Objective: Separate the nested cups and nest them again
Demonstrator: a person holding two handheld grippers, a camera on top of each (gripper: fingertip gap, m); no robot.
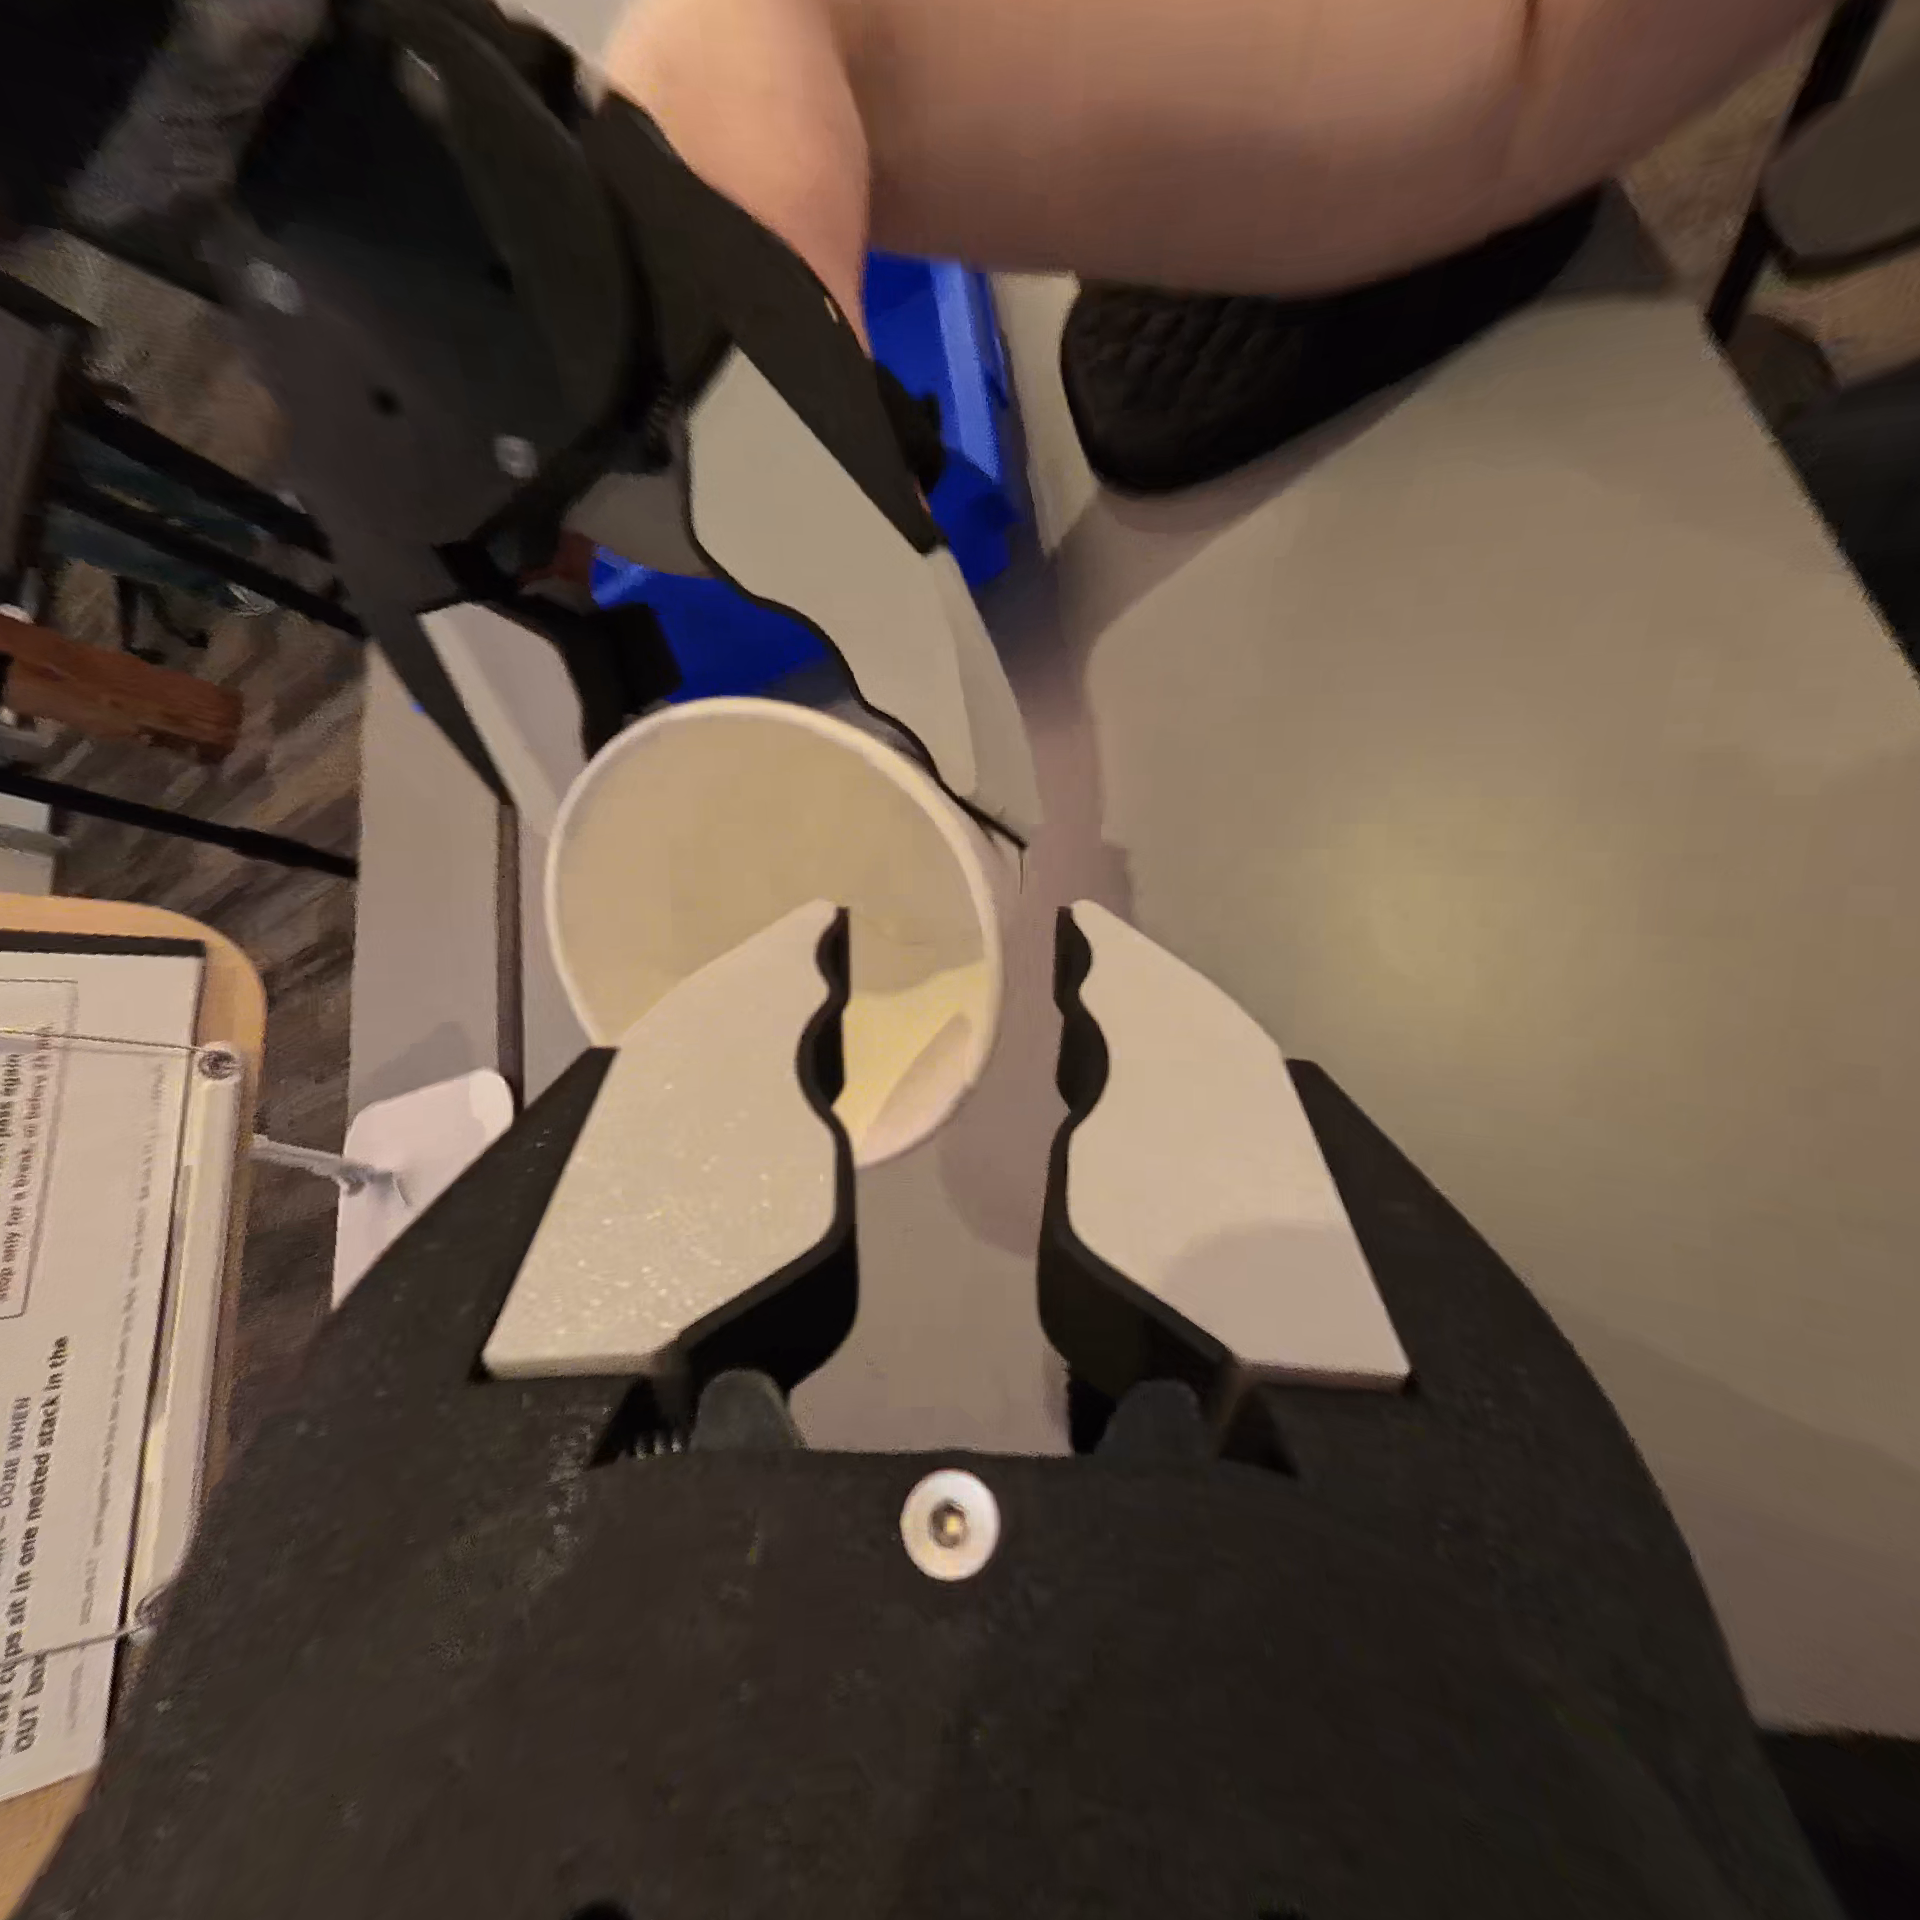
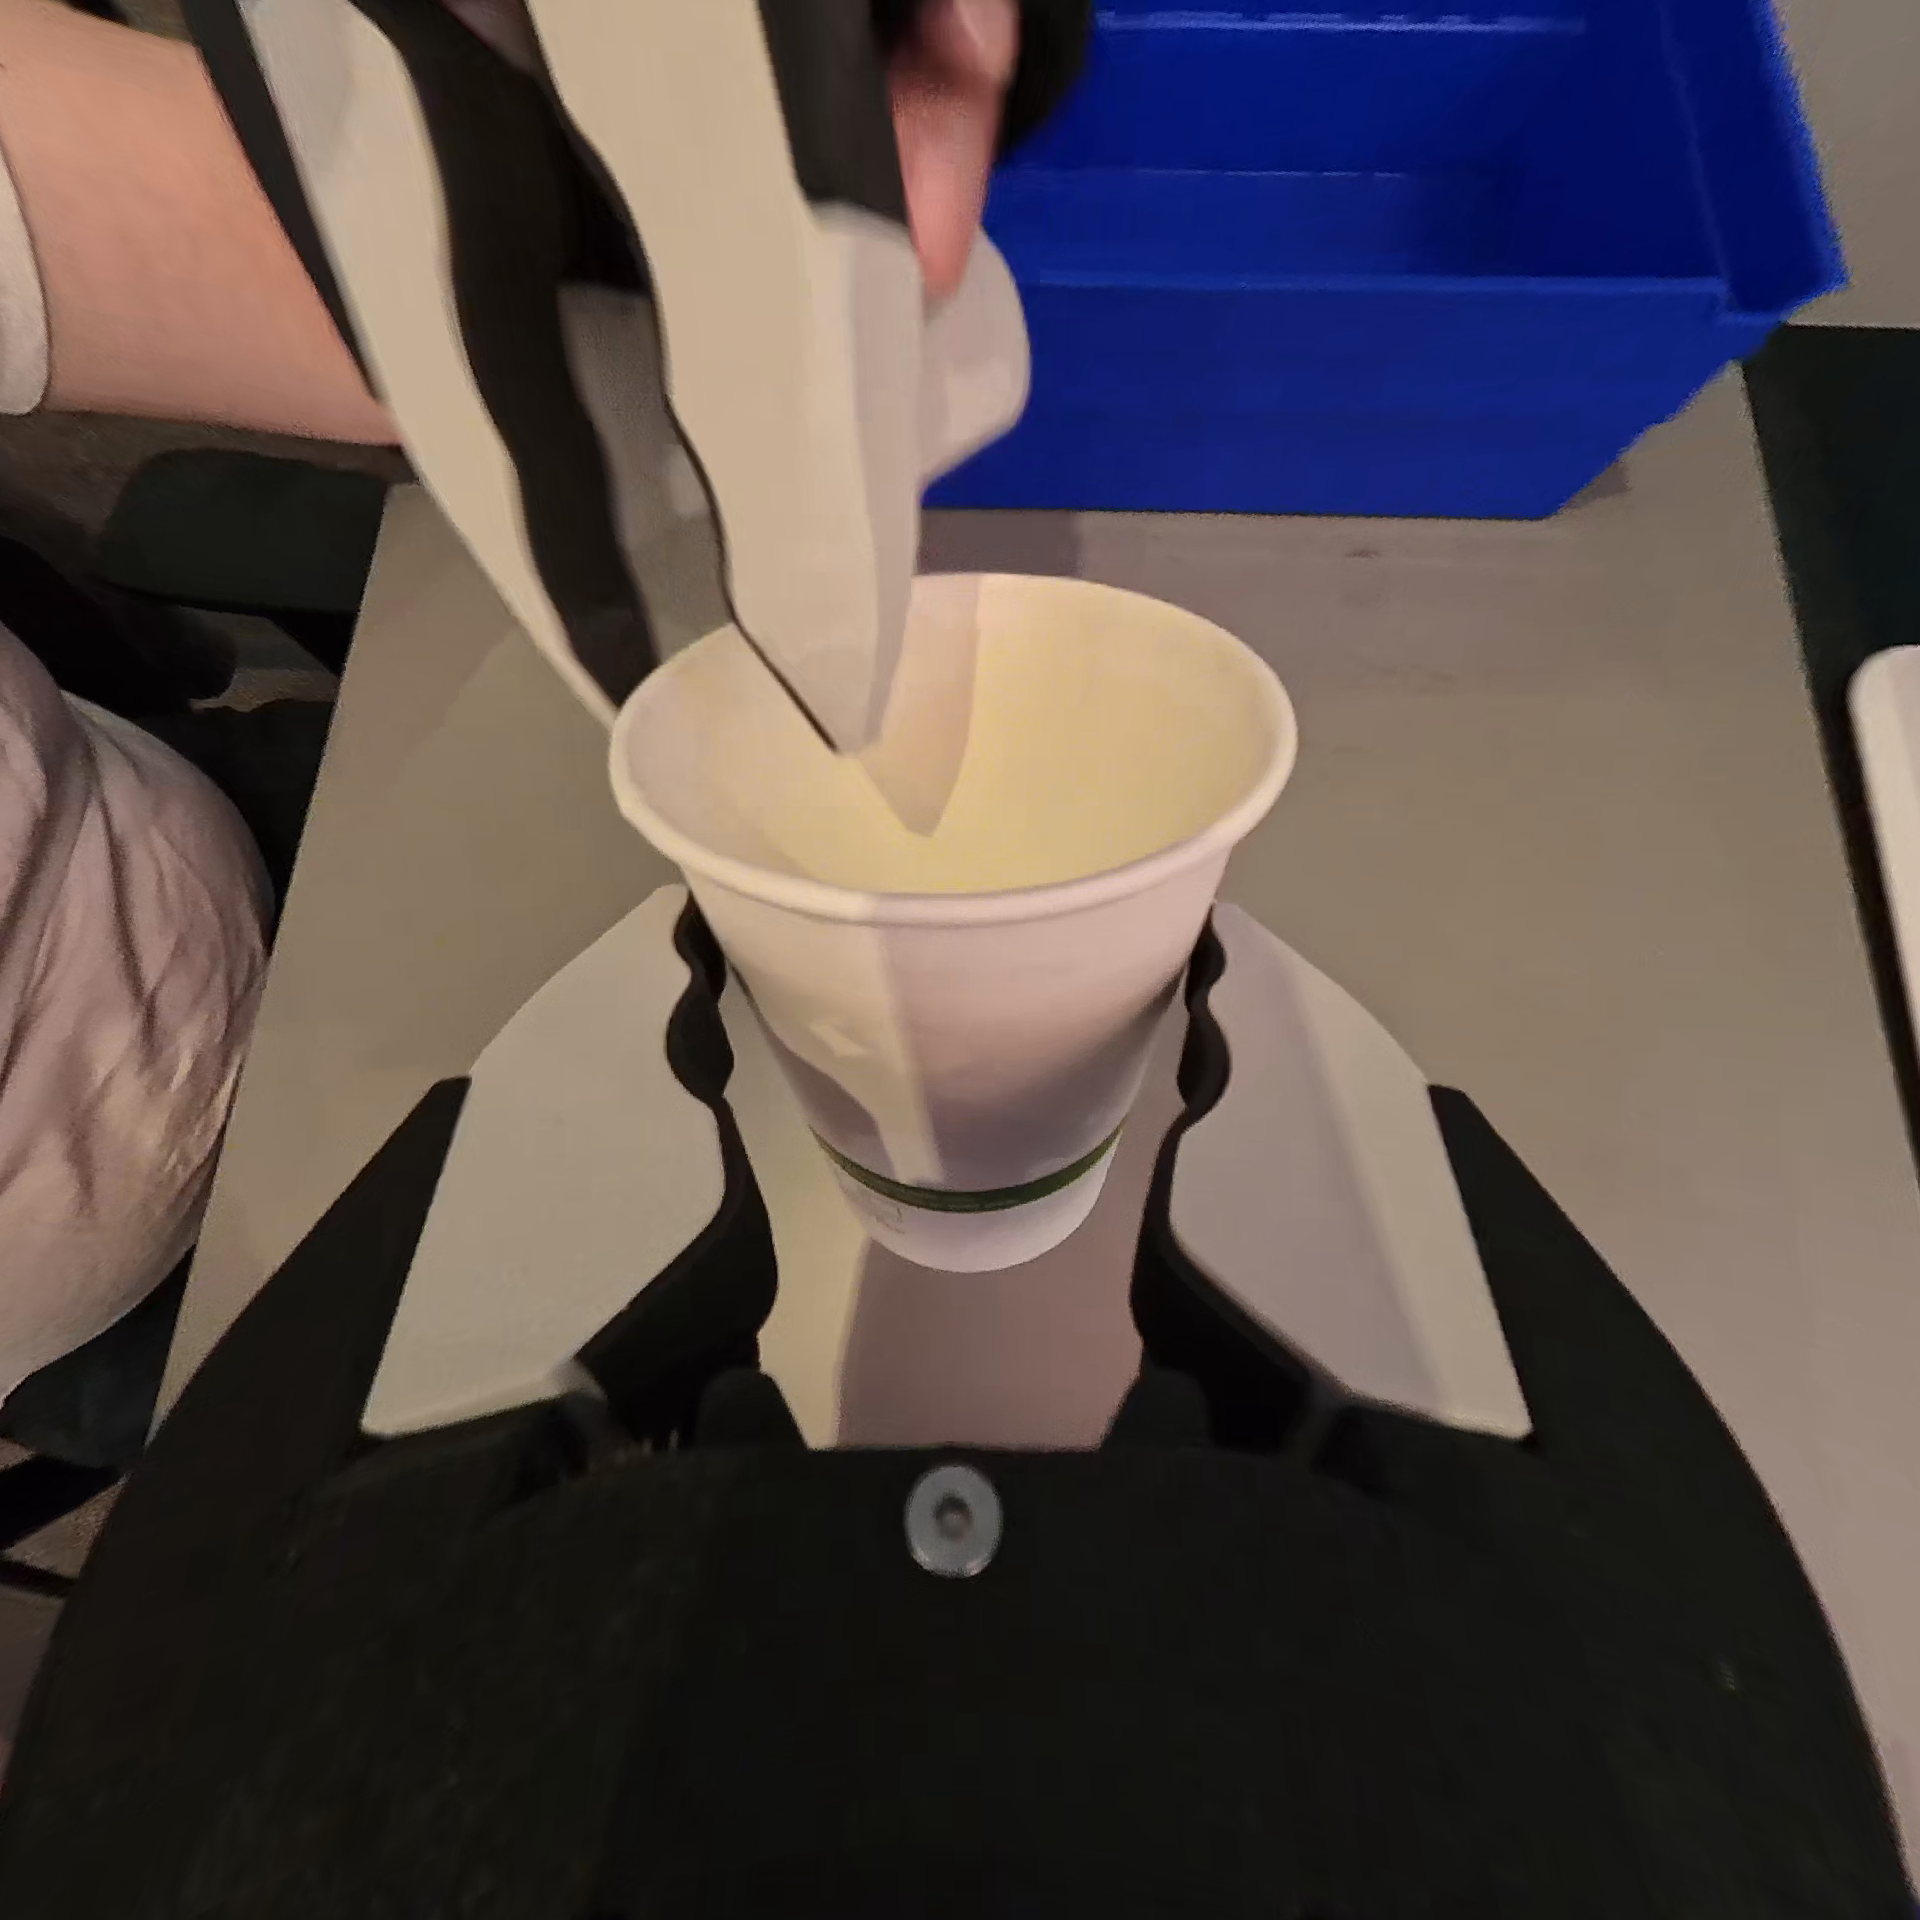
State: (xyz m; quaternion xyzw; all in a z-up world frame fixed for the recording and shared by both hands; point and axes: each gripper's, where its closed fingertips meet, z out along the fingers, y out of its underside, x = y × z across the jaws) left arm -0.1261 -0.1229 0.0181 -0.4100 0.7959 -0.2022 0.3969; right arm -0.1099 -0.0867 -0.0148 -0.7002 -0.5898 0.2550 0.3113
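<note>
A white paper cup [image 2: 951,935] with a green band near its base stands between the fingers of the right gripper [image 2: 951,997], whose wavy inner pads press its wall on both sides, so that claw is pinching the cup. It appears raised a little above the grey table [image 2: 1507,831]. Whether a second cup sits nested inside cannot be told; only one rim shows clearly.

The left gripper [image 1: 951,997] reaches down from above. In the right wrist view one of its fingers dips inside the cup's mouth while the other runs outside the near wall. In its own view the fingers stand apart with a gap between them (nothing is yet clamped), straddling the cup's rim.

This looks like the separating step: the next move would call for closing on the rim and pulling upward while the right claw holds firm.

A blue bin [image 2: 1403,260] sits beyond on the table.
</note>
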